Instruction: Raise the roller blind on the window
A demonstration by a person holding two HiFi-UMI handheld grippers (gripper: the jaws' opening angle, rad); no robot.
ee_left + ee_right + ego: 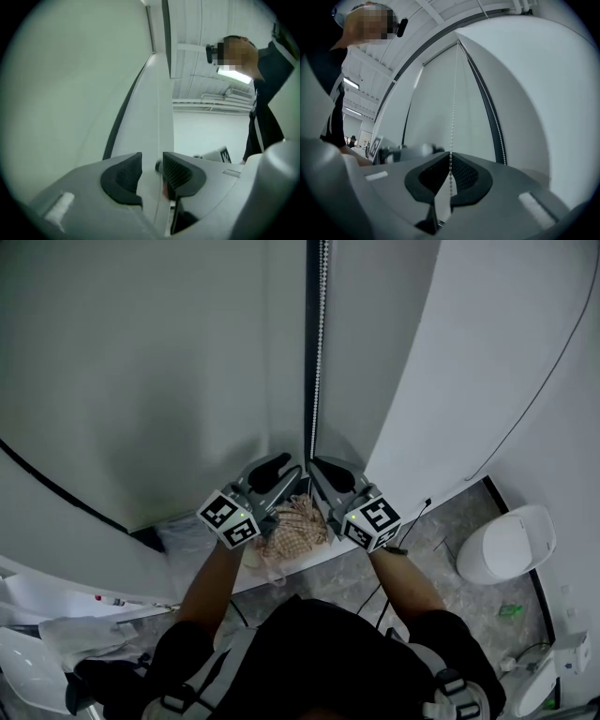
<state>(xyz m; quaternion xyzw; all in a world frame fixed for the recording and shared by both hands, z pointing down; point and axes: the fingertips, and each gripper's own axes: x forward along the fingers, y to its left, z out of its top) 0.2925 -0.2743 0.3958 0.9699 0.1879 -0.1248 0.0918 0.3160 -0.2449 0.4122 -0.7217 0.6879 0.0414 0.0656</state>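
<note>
The pale roller blind (169, 362) hangs in front of me, and its white bead chain (320, 334) runs down along the dark window frame (309, 352). My right gripper (317, 467) is shut on the bead chain; in the right gripper view the chain (453, 93) drops straight into the closed pads of the right gripper (450, 161). A second strand (494, 122) follows the dark frame. My left gripper (286, 465) is just left of the chain, open. In the left gripper view the left gripper (152, 171) shows a clear gap with no chain in it.
A white wall (450, 362) with a thin black cable (544, 381) stands right of the window. Below the grippers lies a checked cloth (295, 526). A white rounded fixture (506, 545) sits on the floor at right, and white clutter (56, 634) at lower left.
</note>
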